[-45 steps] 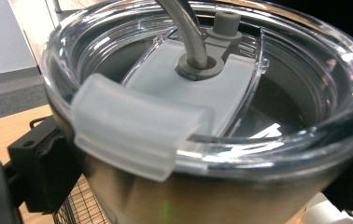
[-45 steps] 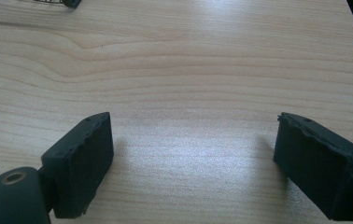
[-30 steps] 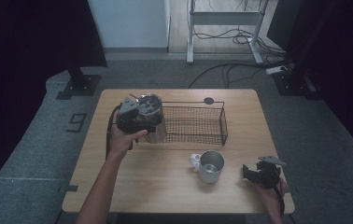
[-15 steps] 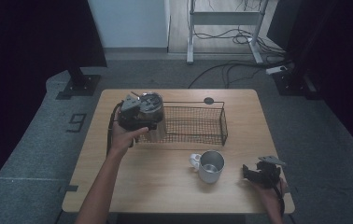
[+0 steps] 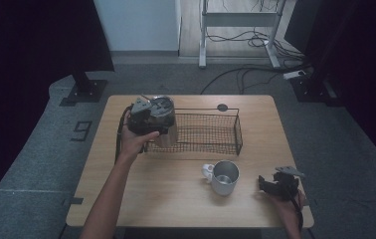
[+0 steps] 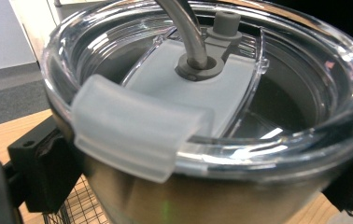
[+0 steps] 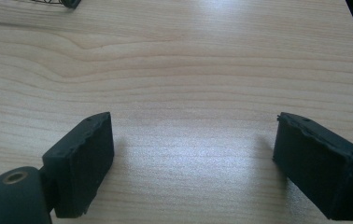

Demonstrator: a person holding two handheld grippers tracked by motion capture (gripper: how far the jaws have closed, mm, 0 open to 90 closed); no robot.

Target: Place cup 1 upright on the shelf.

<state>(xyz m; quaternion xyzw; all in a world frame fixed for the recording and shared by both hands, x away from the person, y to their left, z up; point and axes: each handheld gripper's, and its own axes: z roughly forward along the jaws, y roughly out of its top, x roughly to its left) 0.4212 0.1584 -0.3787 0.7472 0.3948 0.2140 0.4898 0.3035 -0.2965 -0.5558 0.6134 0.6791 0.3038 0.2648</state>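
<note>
A: High view. Left gripper (image 5: 148, 119) is clamped around the steel tumbler with the clear plastic lid and metal straw (image 5: 163, 119), holding it at the left end of the black wire mesh basket (image 5: 211, 133). Can't tell if the base is seated or just above the wire.

B: Right side?

A: Right gripper (image 5: 275, 184) rests by the near right corner of the light wood table (image 5: 176, 199). The steel mug with the white handle (image 5: 223, 177) stands between it and the basket, apart from both.

B: Left gripper view?

A: Tumbler (image 6: 202, 140) right up against the camera, lid and straw on top, black pads (image 6: 44, 172) pressing its wall on either side. Basket mesh just below.

B: Right gripper view?

A: Jaws spread, bare tabletop (image 7: 188, 70) between them, gripping nothing.

B: Advice for the set-down?

A: Keep it upright, lower straight inside the left wall, and let go only once the base sits flat on the mesh. Top-heavy with that lid, I'd guess, so back the jaws out level and don't clip the rim.
</note>
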